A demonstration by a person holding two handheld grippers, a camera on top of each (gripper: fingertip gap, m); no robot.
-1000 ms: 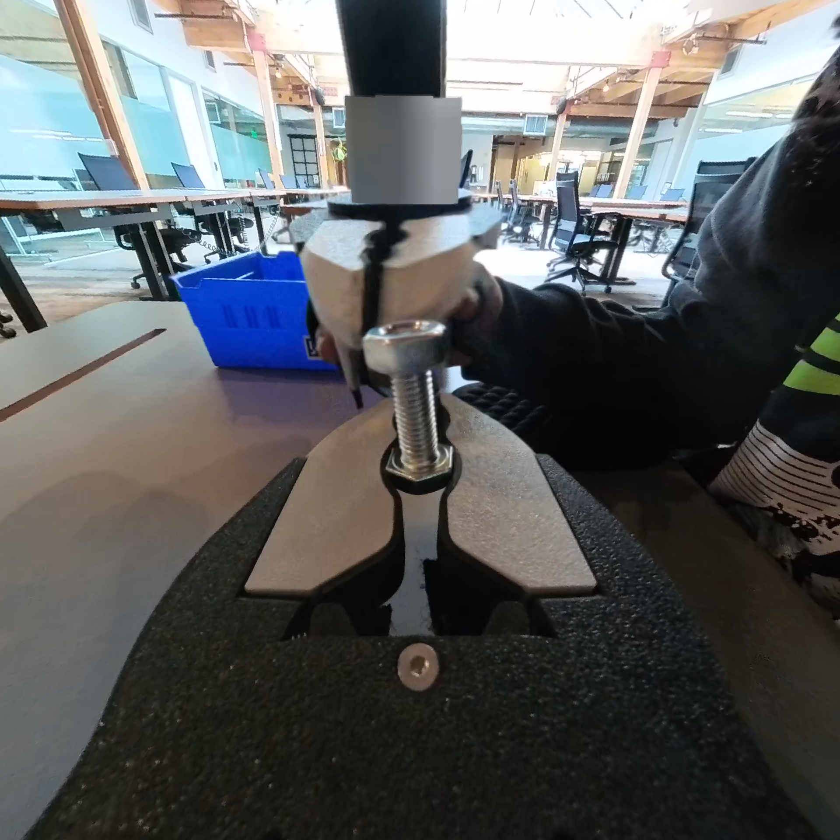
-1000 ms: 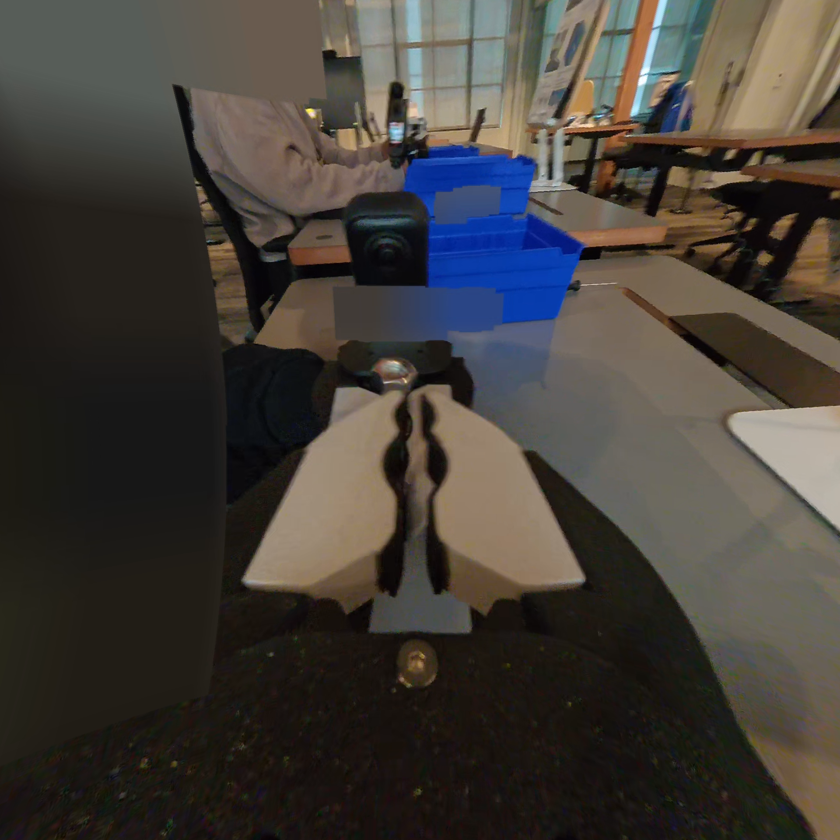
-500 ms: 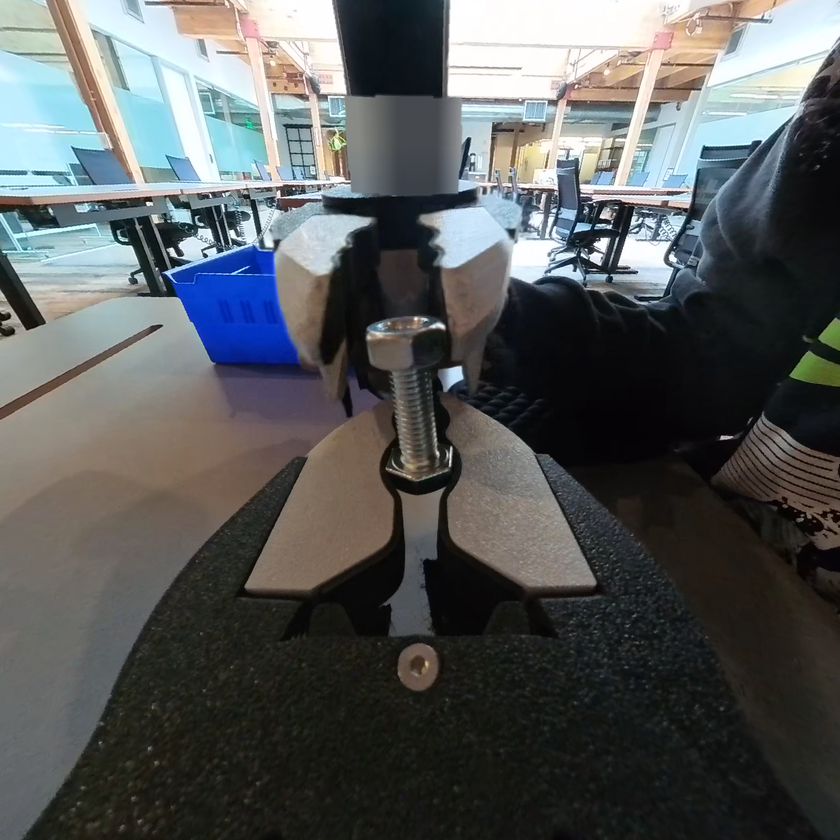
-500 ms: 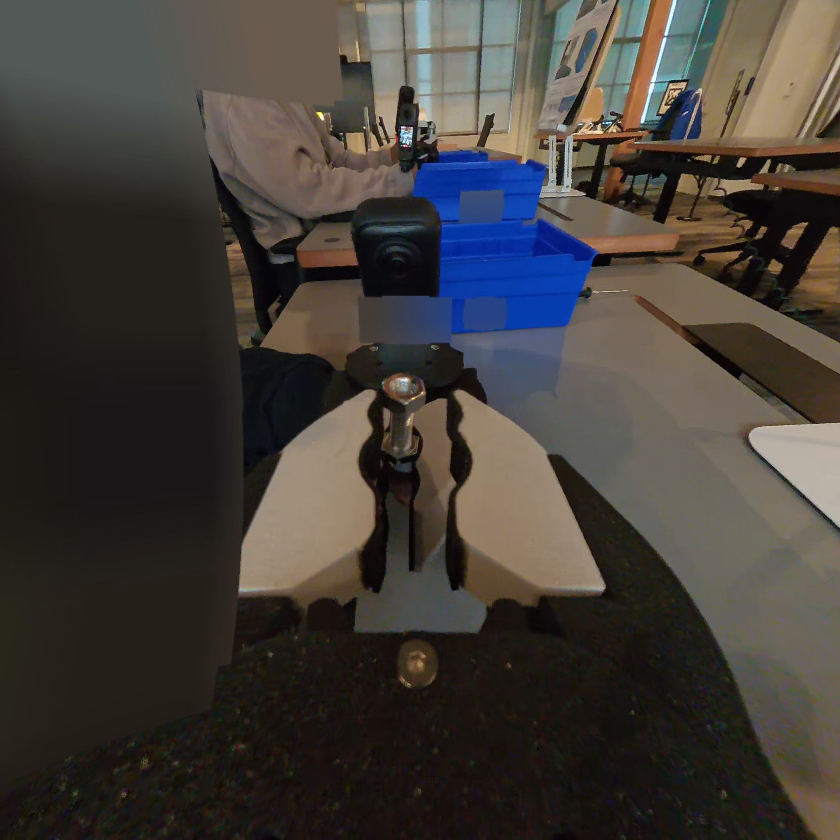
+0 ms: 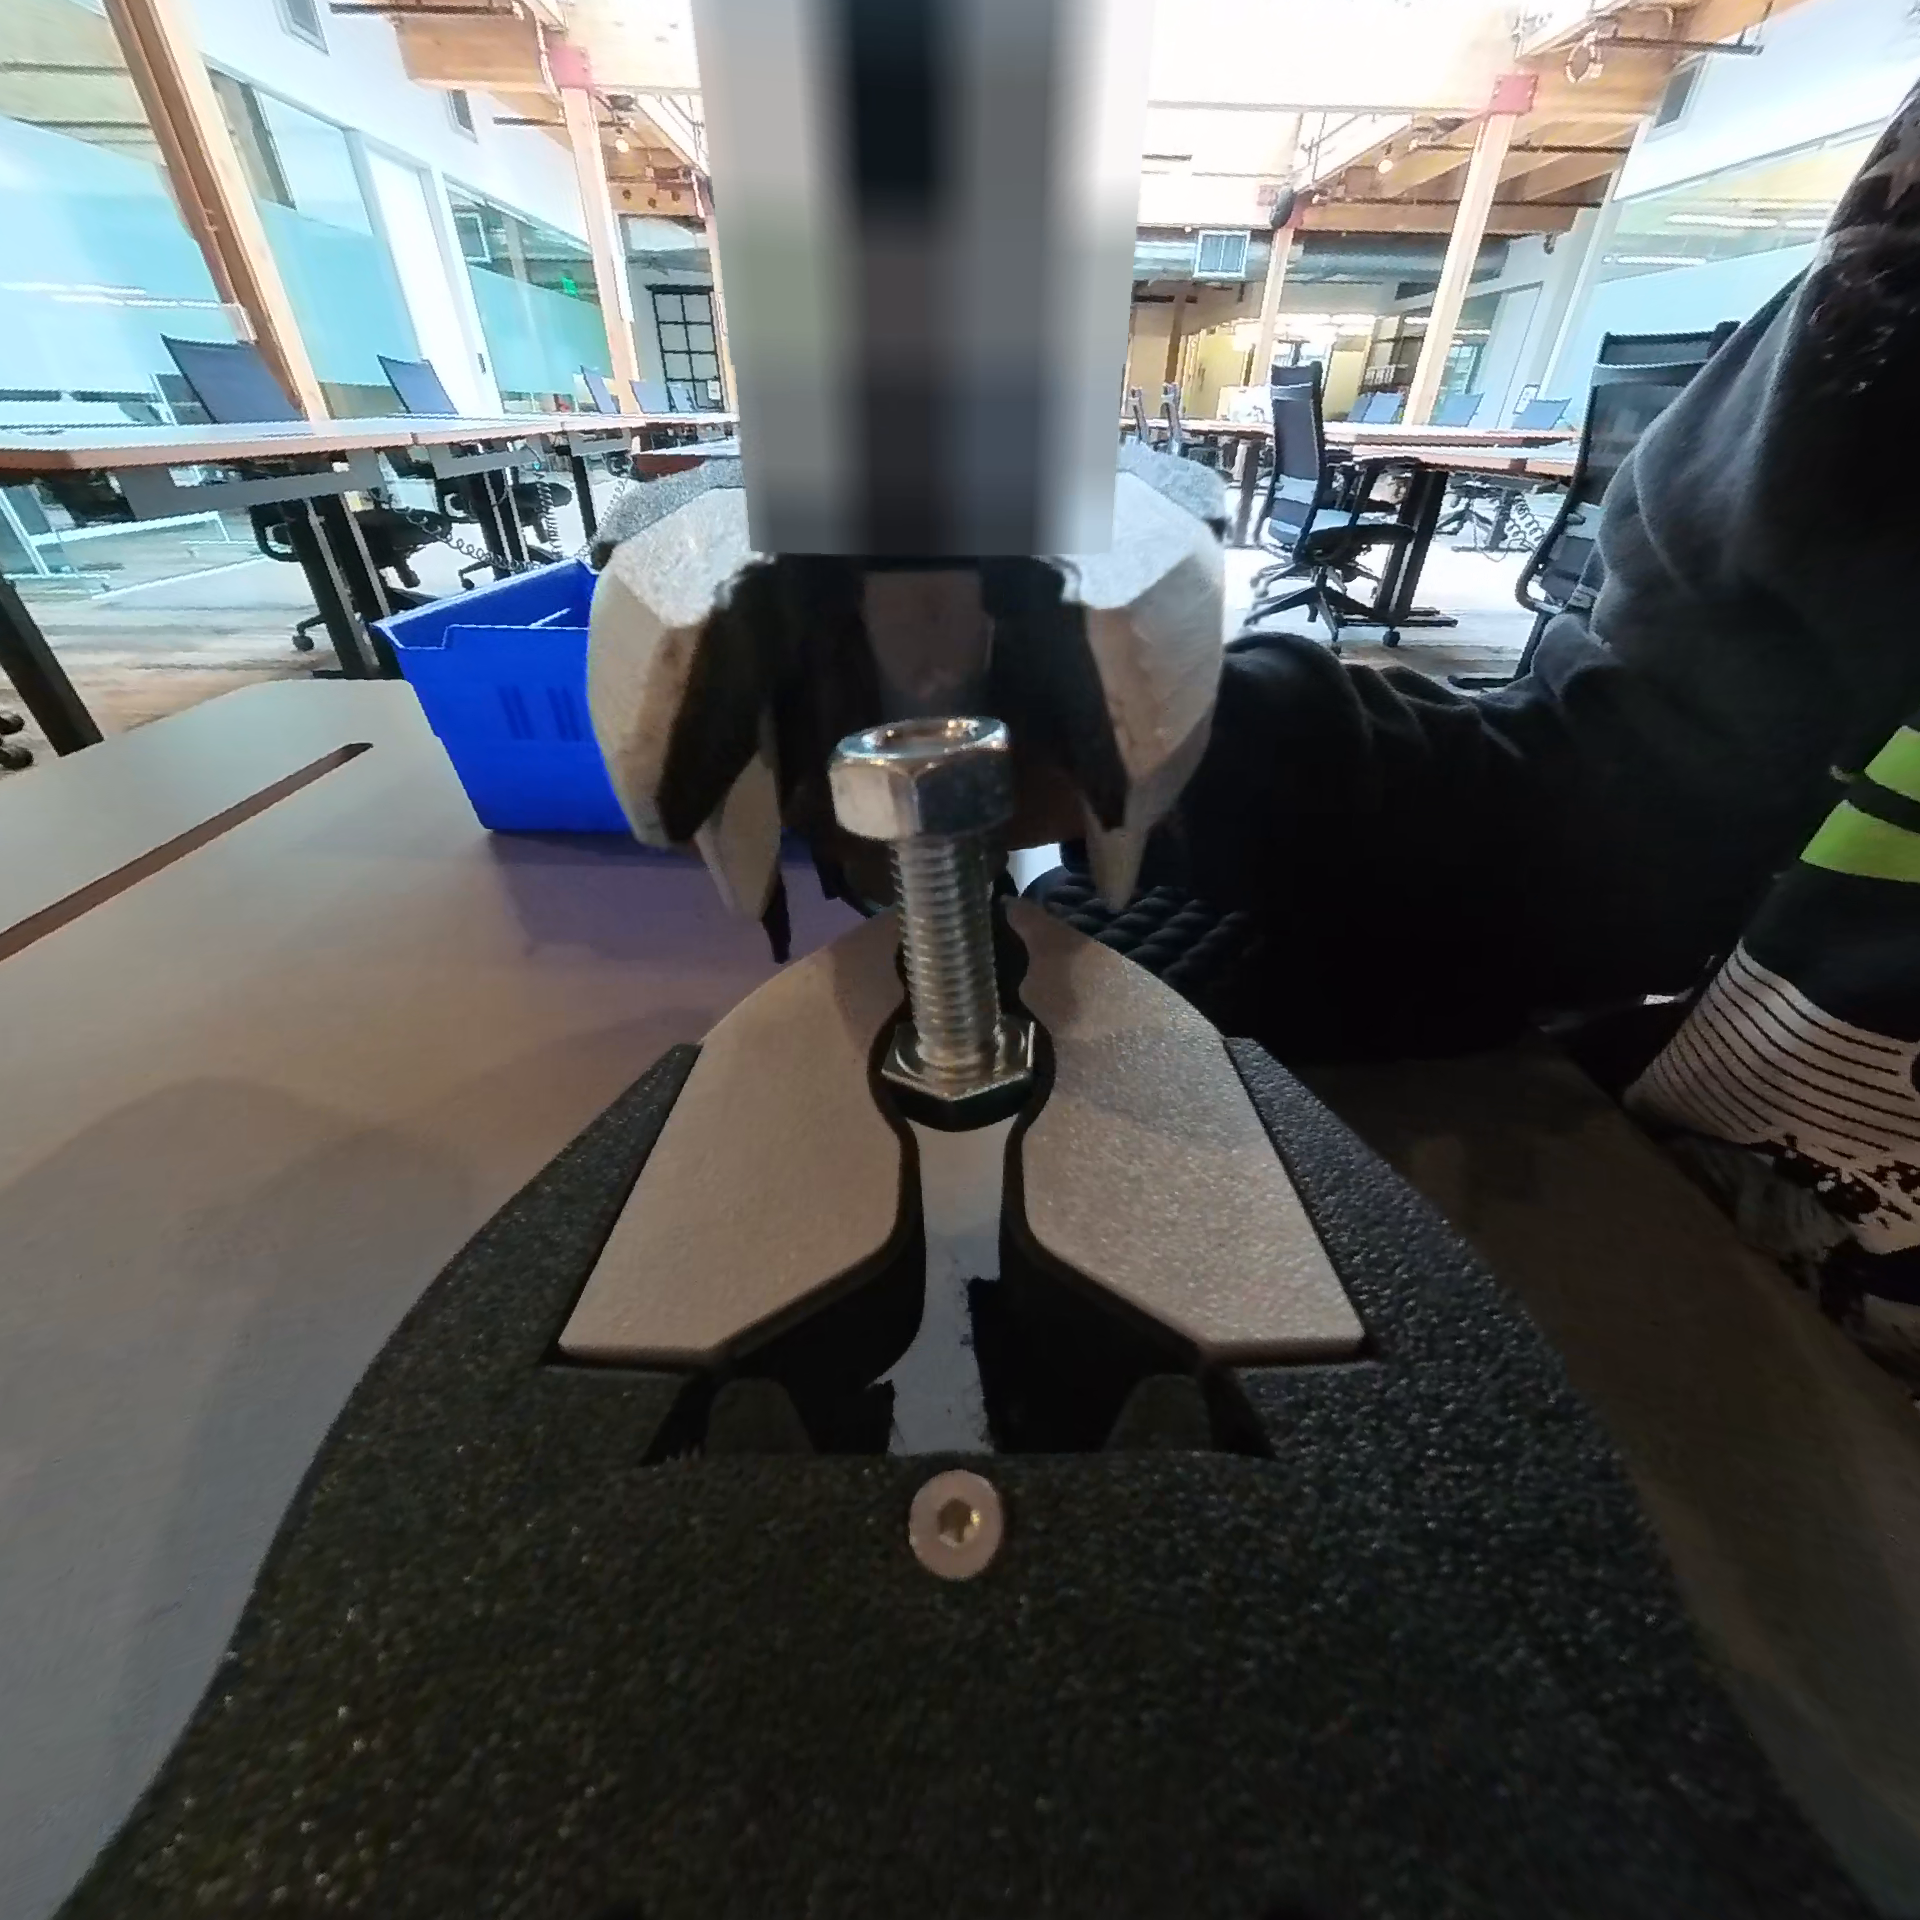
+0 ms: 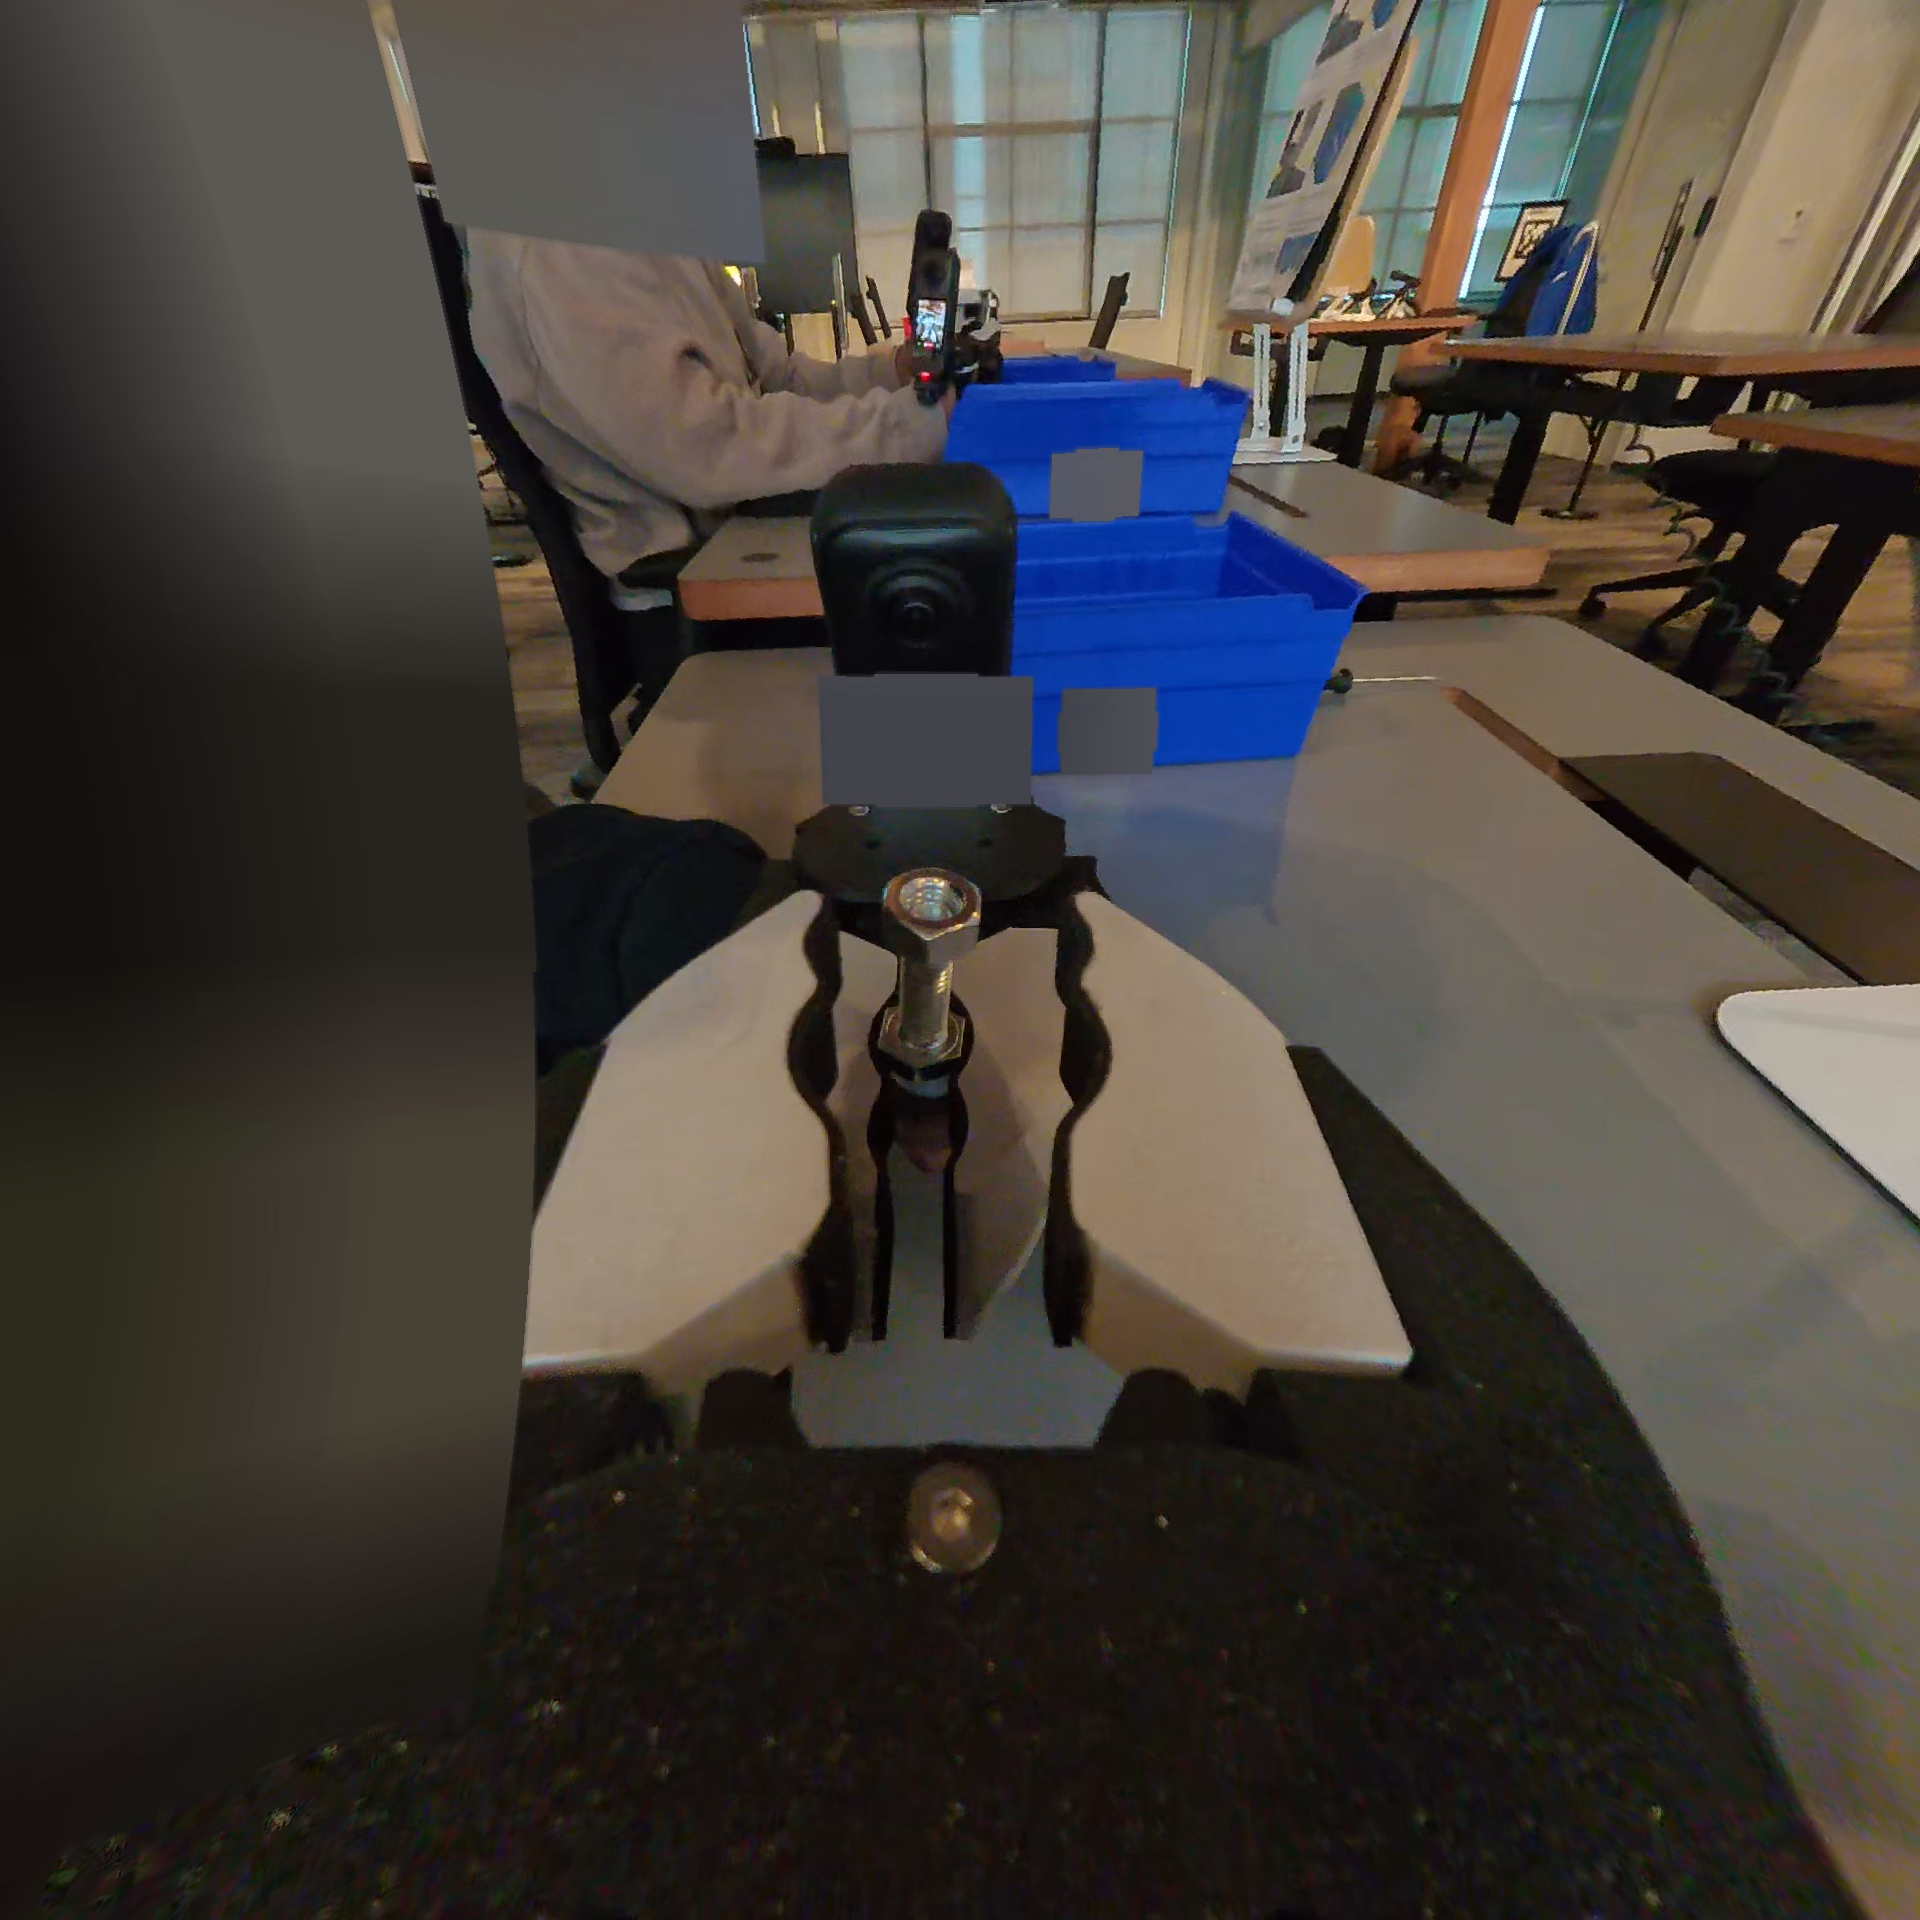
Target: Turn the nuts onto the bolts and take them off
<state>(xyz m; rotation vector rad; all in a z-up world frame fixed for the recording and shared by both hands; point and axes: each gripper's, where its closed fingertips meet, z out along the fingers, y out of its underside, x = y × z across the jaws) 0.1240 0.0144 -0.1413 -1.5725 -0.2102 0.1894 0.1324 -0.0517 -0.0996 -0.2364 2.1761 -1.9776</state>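
A silver bolt [image 5: 949, 935] stands upright, hex head [image 5: 920, 779] on top, with a hex nut [image 5: 956, 1062] near its lower end. My left gripper [image 5: 956, 1013] is shut on the nut, which sits in the round notch between its fingers. My right gripper [image 5: 920, 862] faces it from the far side; its jaws are open and stand apart on either side of the bolt head without touching it. In the right wrist view the right gripper [image 6: 940, 935] is open around the bolt head [image 6: 930, 914], with the nut [image 6: 923, 1034] below it.
A blue bin [image 5: 499, 717] stands on the grey table [image 5: 260, 1039] behind the grippers; it also shows in the right wrist view [image 6: 1174, 665]. A dark sleeve [image 5: 1455, 779] reaches in from the right. A white tray corner [image 6: 1818, 1081] and a black mat [image 6: 1766, 831] lie right. Tip to tip, the grippers are about 7 cm apart.
My right gripper was shut on the bolt head one second ago; it has opened wide and let go. My left gripper has kept its hold on the nut.
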